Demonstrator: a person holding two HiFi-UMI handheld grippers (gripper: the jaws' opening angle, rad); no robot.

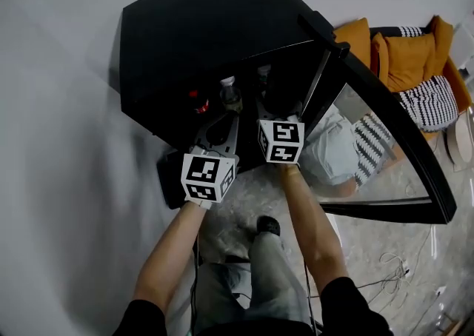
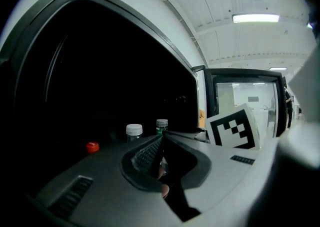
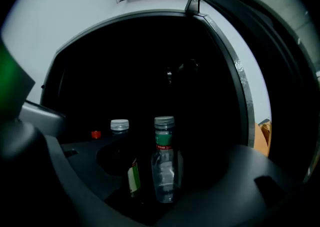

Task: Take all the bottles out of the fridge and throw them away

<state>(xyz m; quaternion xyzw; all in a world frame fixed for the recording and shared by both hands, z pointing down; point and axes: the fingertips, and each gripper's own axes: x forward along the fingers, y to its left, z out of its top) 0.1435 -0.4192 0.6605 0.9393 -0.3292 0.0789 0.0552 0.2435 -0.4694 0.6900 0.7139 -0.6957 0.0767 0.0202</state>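
Note:
The black fridge (image 1: 200,38) stands open with bottles inside. In the right gripper view a clear bottle (image 3: 164,166) with a grey cap and green neck band stands upright in the gap between my jaws, and neither pad touches it. To its left is a dark bottle with a green and white label (image 3: 133,178), and further left a white cap (image 3: 119,126) and a red cap (image 3: 95,134). My right gripper (image 3: 167,173) is open at the fridge mouth (image 1: 272,109). My left gripper (image 2: 162,138) looks shut and empty, held back (image 1: 218,133) from the white-capped bottle (image 2: 134,130).
The glass fridge door (image 1: 385,142) is swung open to the right. Beyond it is an orange sofa (image 1: 415,53) with striped cushions. Cables (image 1: 392,268) lie on the floor at the right. My shoe (image 1: 266,225) is just below the fridge front.

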